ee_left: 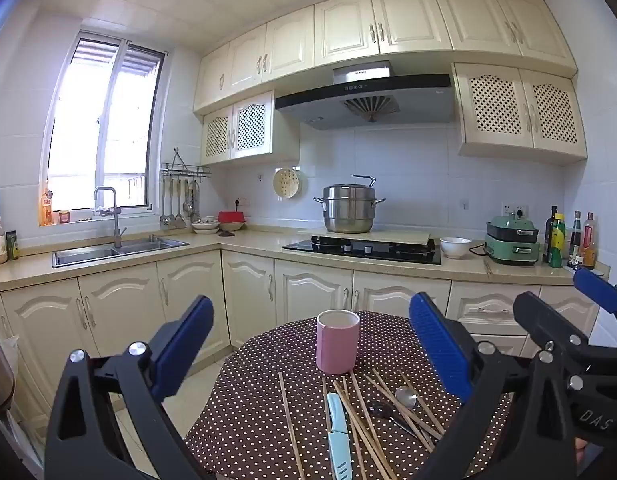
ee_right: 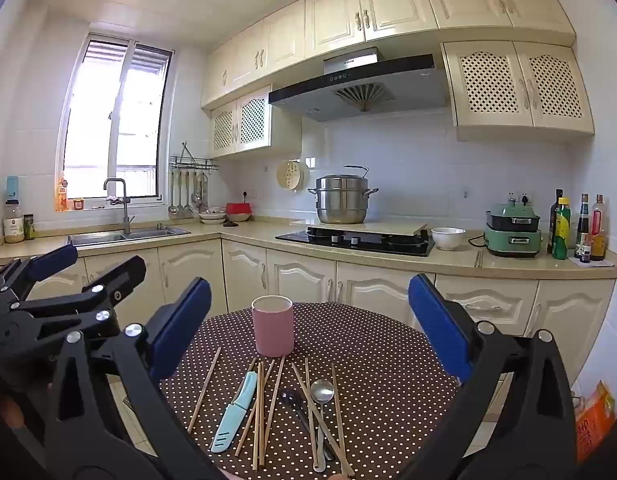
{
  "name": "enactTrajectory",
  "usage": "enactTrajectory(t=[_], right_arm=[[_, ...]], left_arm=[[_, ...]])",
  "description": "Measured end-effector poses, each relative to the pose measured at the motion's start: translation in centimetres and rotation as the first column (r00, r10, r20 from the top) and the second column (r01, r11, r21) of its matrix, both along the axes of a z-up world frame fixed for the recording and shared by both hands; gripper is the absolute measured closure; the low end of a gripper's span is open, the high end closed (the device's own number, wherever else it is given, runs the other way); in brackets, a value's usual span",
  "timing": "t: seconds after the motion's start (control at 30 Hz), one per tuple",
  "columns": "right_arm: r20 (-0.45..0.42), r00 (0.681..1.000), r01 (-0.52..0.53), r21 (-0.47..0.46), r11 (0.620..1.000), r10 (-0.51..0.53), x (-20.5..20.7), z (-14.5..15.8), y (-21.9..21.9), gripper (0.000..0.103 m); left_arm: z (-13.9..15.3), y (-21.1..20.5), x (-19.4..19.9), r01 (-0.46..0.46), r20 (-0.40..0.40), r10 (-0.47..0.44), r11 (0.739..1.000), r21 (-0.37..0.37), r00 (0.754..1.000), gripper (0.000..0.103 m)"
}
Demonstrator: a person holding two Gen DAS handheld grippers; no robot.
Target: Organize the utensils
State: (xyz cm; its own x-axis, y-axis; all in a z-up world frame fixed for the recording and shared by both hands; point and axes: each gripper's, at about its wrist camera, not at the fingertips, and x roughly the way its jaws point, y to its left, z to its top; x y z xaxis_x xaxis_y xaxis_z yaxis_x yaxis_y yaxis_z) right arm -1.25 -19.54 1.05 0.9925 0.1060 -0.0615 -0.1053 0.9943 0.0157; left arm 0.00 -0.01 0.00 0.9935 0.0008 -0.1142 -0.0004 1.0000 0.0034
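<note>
A pink cup (ee_left: 337,342) (ee_right: 273,328) stands upright at the far side of a round table with a brown polka-dot cloth (ee_left: 252,420) (ee_right: 384,360). In front of it lie several wooden chopsticks (ee_left: 360,420) (ee_right: 261,408), a light blue sheathed knife (ee_left: 337,436) (ee_right: 236,412), a silver spoon (ee_left: 406,396) (ee_right: 321,394) and a dark spoon (ee_left: 378,410) (ee_right: 292,398). My left gripper (ee_left: 311,304) (ee_right: 94,266) hovers open above the near edge. My right gripper (ee_right: 310,284) (ee_left: 566,304) is beside it, also open. Both hold nothing.
Beyond the table runs an L-shaped kitchen counter (ee_right: 388,264) with a sink (ee_left: 116,250), a hob carrying a steel pot (ee_left: 348,210), a white bowl (ee_right: 447,238), a green cooker (ee_right: 512,232) and bottles (ee_right: 576,228). An orange bag (ee_right: 594,420) sits on the floor at right.
</note>
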Motion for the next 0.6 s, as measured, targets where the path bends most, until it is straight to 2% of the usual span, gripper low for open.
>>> enactTrajectory(t=[0.6], right_arm=[[-0.017,1.0,-0.008,0.006,1.0,0.008,0.54,-0.55,0.3,0.006]], left_arm=[[-0.16,0.5,-0.02,0.0,0.003,0.0,1.0,0.002,1.0,0.007]])
